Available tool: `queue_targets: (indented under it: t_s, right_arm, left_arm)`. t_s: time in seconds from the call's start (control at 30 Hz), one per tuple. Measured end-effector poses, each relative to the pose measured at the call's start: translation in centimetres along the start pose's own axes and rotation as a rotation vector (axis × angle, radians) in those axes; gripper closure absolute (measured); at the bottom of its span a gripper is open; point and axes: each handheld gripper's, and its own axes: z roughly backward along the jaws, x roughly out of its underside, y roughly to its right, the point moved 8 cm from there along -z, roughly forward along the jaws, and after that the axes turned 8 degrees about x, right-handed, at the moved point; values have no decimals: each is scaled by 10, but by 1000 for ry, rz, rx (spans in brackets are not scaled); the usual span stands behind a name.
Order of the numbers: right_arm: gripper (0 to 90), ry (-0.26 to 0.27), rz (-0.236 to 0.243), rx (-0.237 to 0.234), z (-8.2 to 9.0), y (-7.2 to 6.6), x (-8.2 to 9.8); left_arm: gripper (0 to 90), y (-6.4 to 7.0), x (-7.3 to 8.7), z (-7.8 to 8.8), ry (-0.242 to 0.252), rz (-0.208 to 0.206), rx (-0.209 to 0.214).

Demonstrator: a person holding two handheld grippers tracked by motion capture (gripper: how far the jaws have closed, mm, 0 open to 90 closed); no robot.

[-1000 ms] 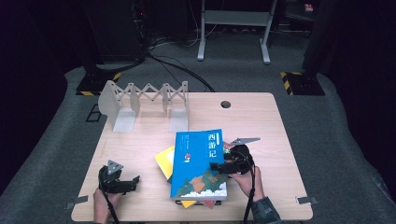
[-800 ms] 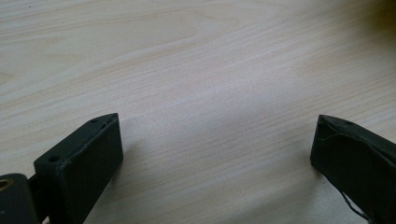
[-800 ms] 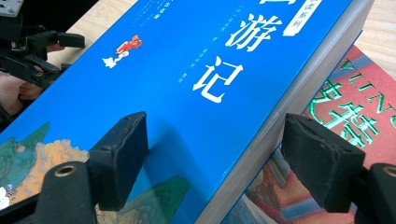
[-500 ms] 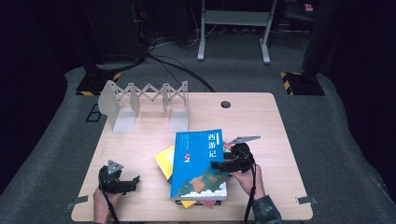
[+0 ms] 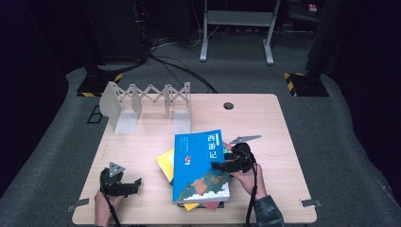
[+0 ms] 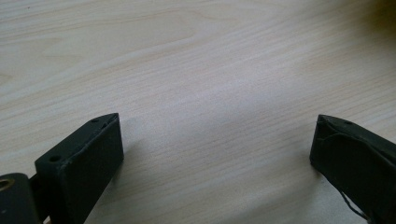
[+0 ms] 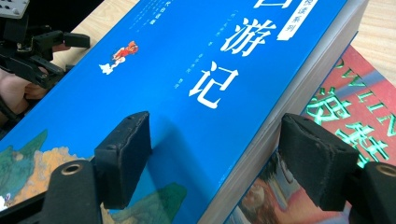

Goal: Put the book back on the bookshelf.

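Observation:
A thick blue book [image 5: 201, 165] with white Chinese characters lies on top of a small stack near the table's front middle. In the right gripper view, my right gripper [image 7: 217, 158] straddles the blue book's [image 7: 187, 70] long edge. One jaw presses on the cover and the other sits against its underside, above a red book [image 7: 355, 107]. From above, my right gripper [image 5: 222, 166] is at the book's right edge. A yellow book [image 5: 165, 163] sticks out at the stack's left. My left gripper [image 5: 137, 182] hovers open over bare wood at the front left, with nothing between its jaws [image 6: 215, 144].
A white folding book rack [image 5: 146, 101] stands at the back left of the wooden table [image 5: 265, 123]. A cable hole [image 5: 229, 105] is at the back middle. Dark carpet, cables and metal stands surround the table.

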Motion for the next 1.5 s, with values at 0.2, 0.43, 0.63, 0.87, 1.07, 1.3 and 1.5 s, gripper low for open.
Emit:
queue_targets:
  t_s: [0.2, 0.43, 0.63, 0.87, 1.07, 1.3, 1.5]
  right_arm:
    - [249, 1, 0, -4, -4, -2, -4]
    - [246, 7, 4, -3, -11, -3, -9]
    - [218, 1, 10, -7, -10, -5, -8]
    - [169, -26, 46, -13, -3, -13, 5]
    - [185, -26, 28, -38, -2, -14, 7]
    - [194, -24, 20, -27, -4, -13, 5]
    - [205, -21, 13, -36, -8, -14, 1]
  left_arm:
    - [25, 0, 0, 0, 0, 0, 0]
    - [25, 0, 0, 0, 0, 0, 0]
    - [25, 0, 0, 0, 0, 0, 0]
    - [26, 0, 0, 0, -2, -1, 0]
    - [26, 0, 0, 0, 1, 0, 0]
    - [26, 0, 0, 0, 2, 0, 0]
    - [26, 0, 0, 0, 3, 0, 0]
